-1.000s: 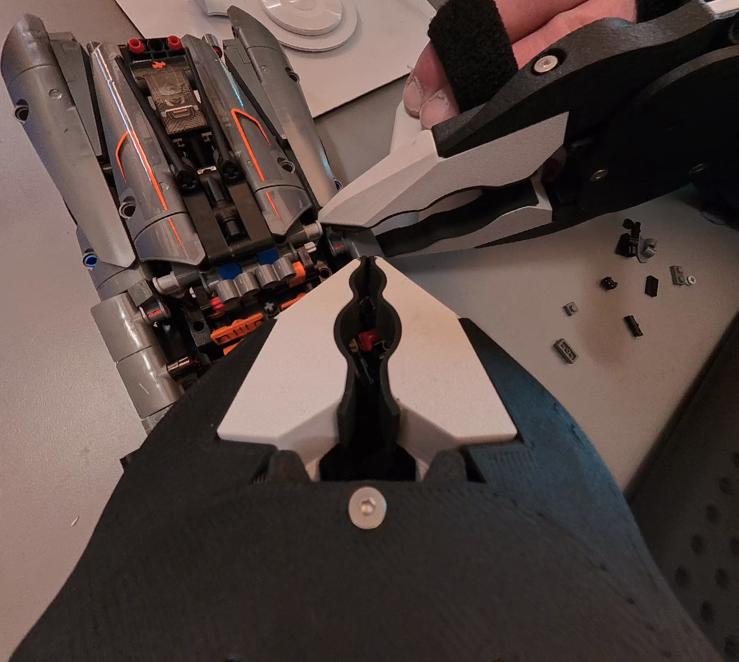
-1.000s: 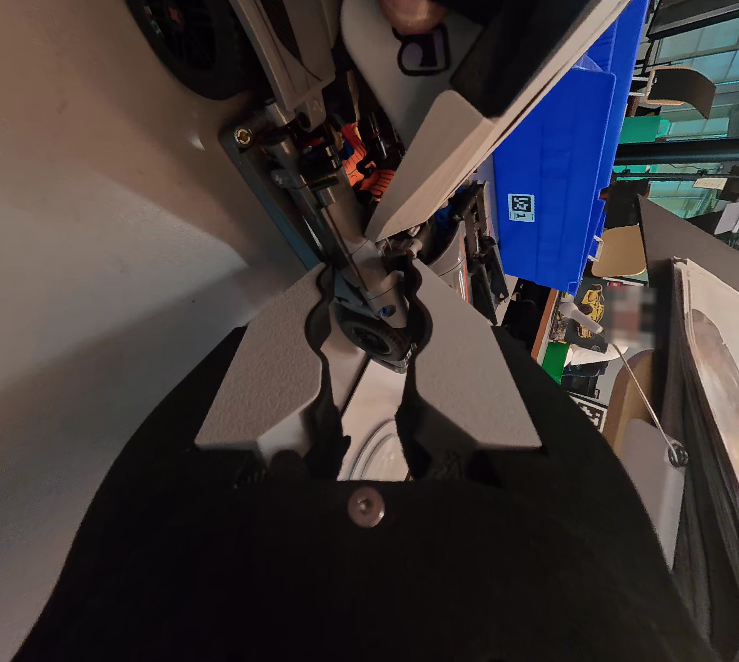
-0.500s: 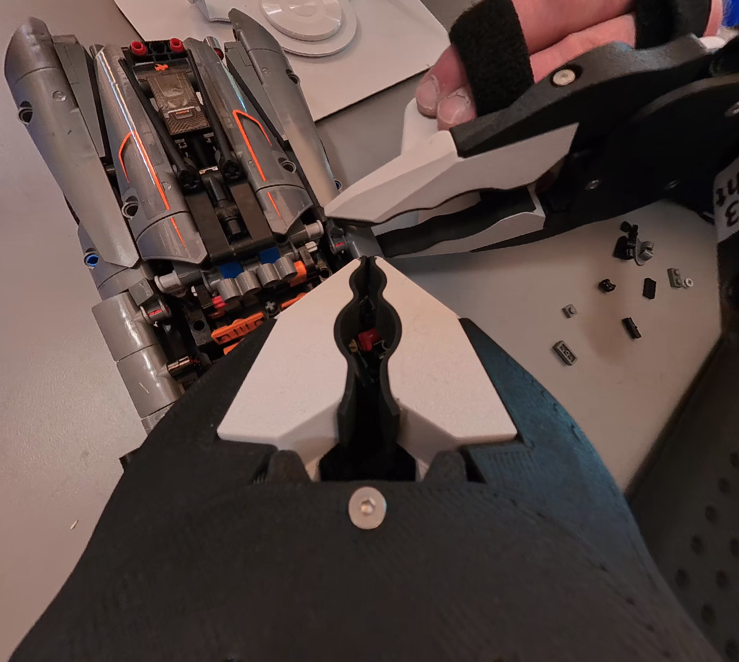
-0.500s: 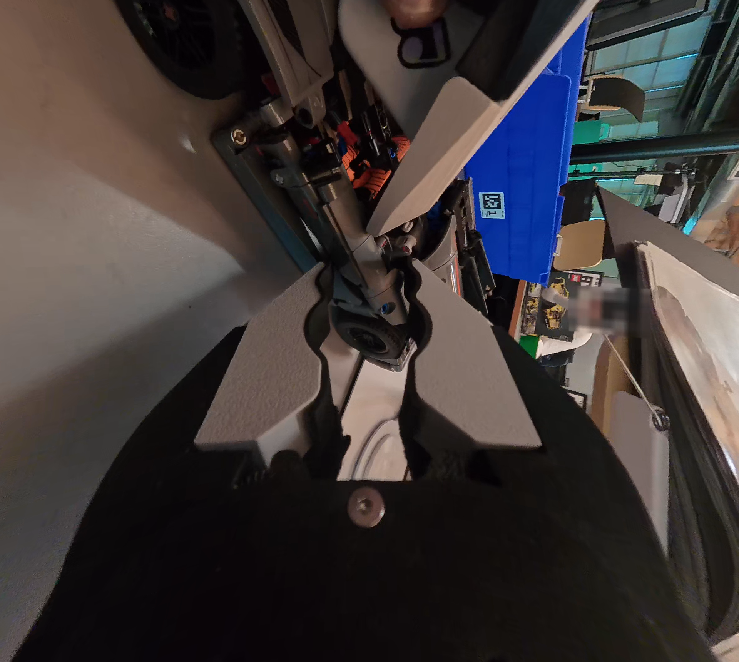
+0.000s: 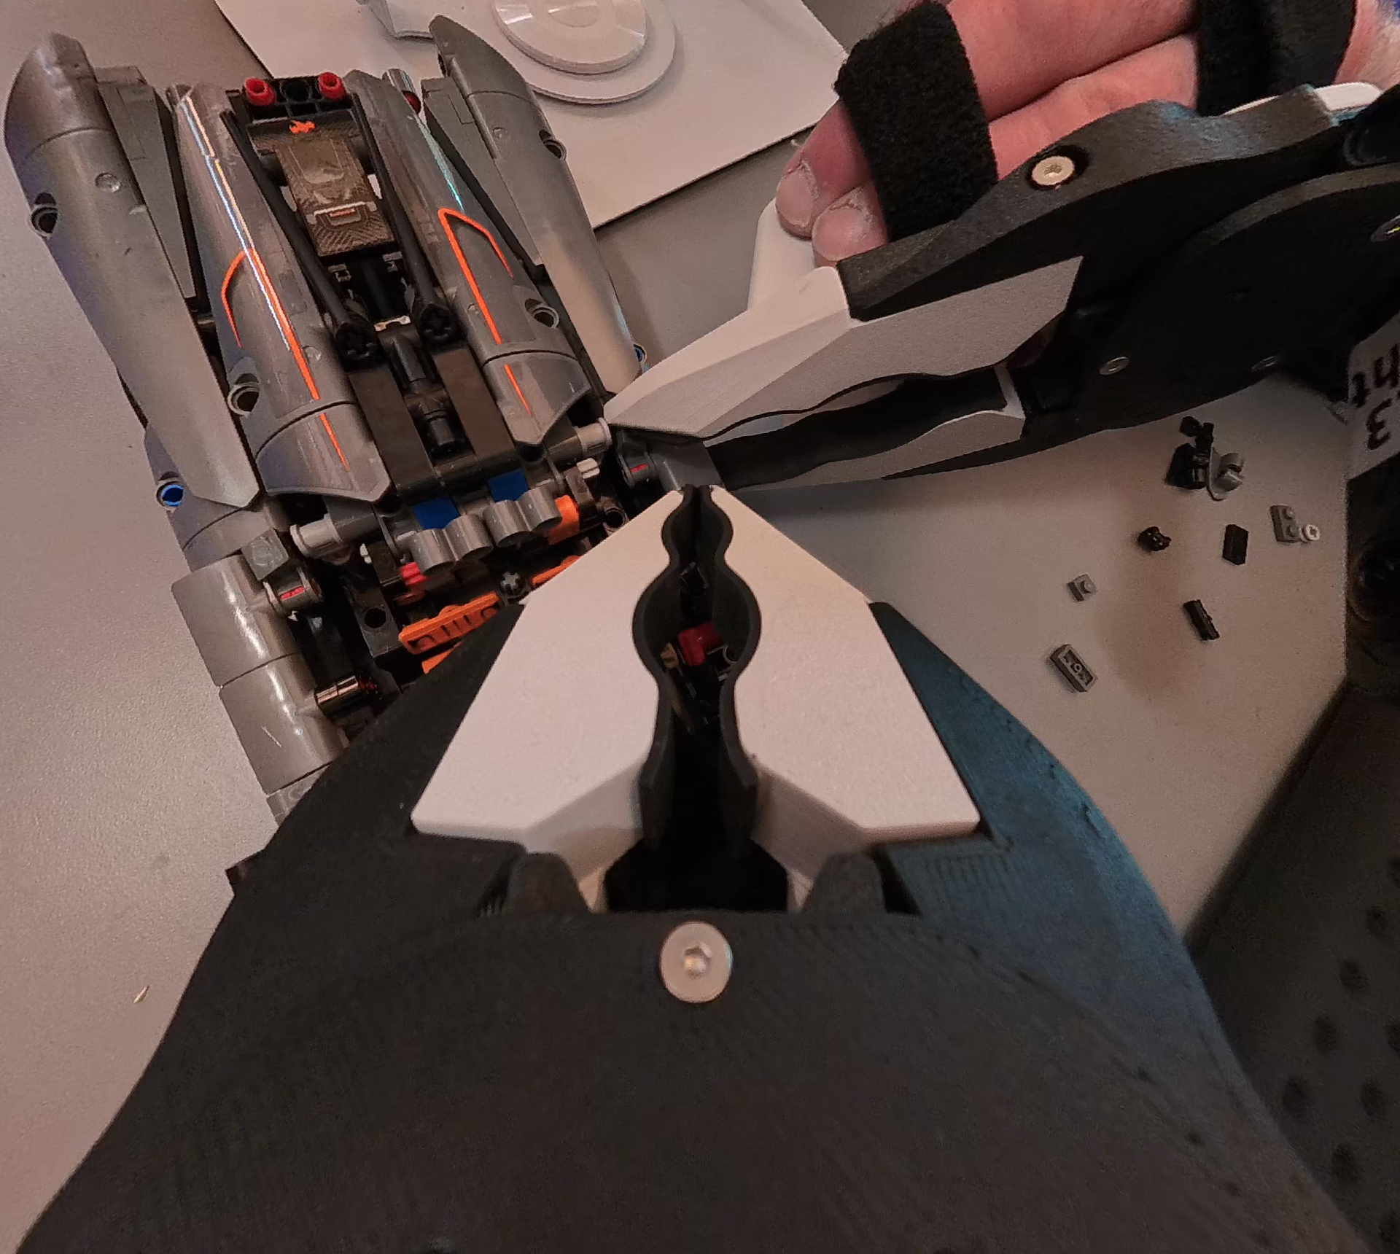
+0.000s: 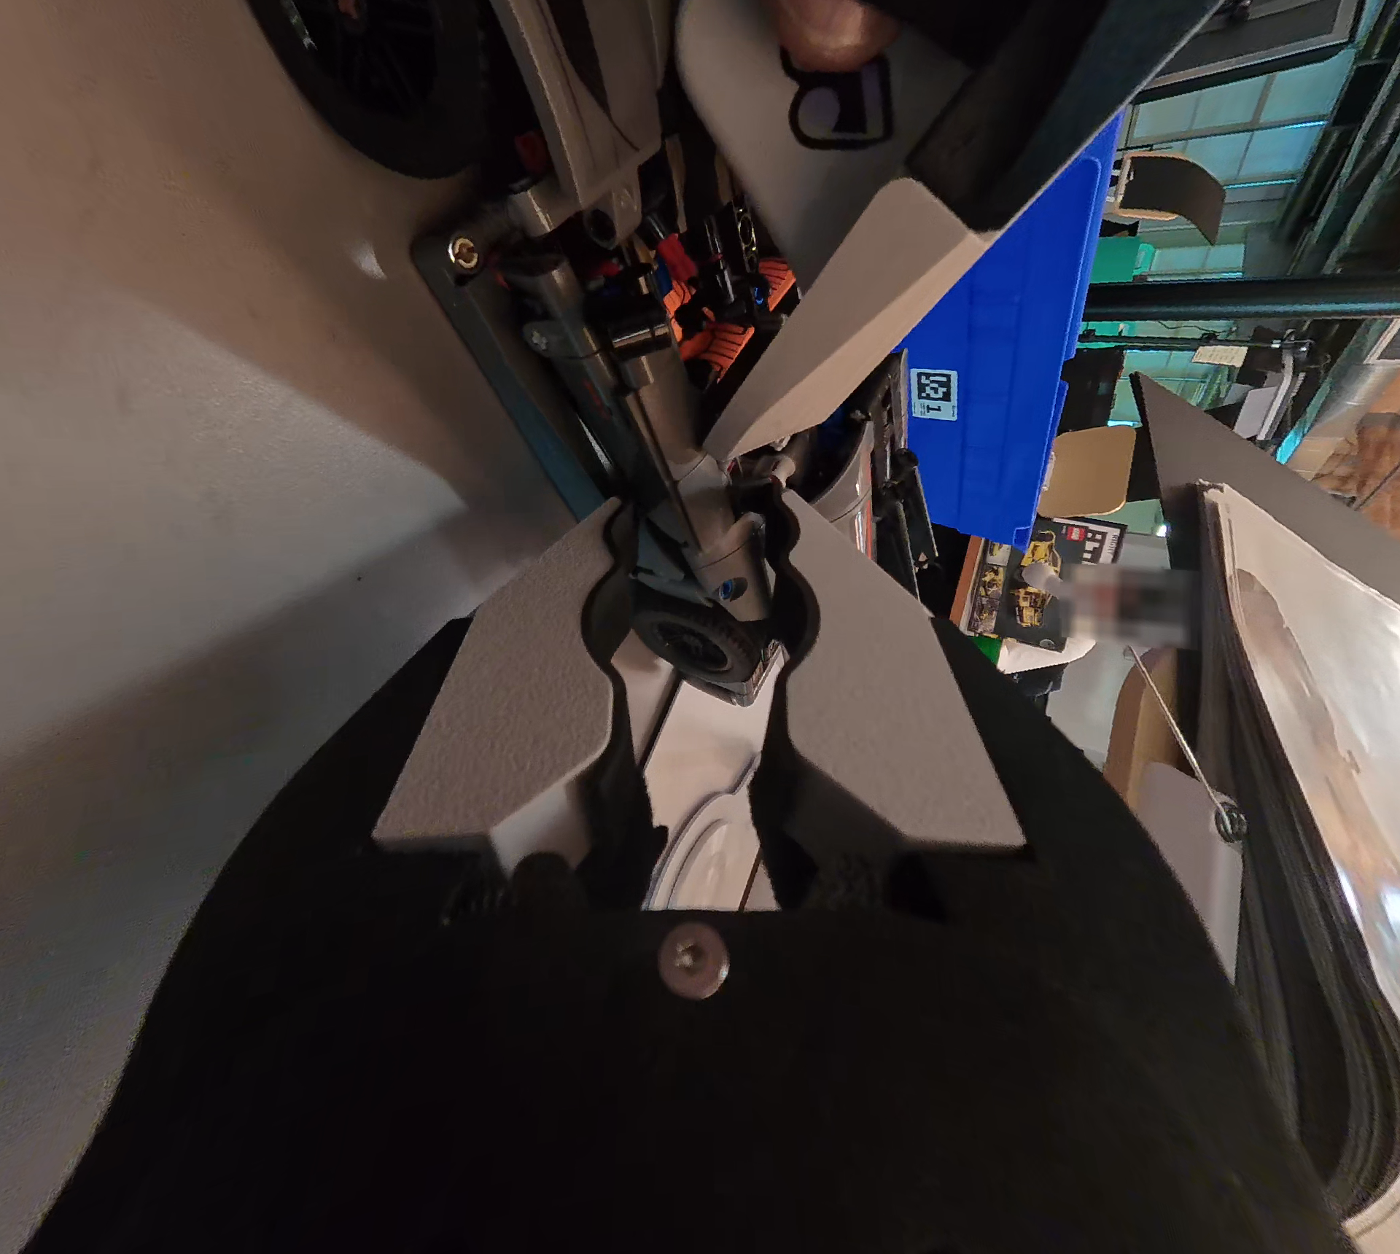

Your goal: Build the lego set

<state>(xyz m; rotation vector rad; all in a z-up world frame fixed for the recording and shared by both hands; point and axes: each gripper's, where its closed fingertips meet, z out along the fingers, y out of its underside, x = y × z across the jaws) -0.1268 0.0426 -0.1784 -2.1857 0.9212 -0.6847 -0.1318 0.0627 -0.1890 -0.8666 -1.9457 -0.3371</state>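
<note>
Nearest the left camera, the left claw (image 5: 693, 498) is clamped on the near end of the one lego car (image 5: 333, 339), likely steadying it on the table (image 5: 76, 763); just beyond, the right claw (image 5: 667, 452) grips its side beam; seven loose pieces (image 5: 1204, 559) lie aside
</note>
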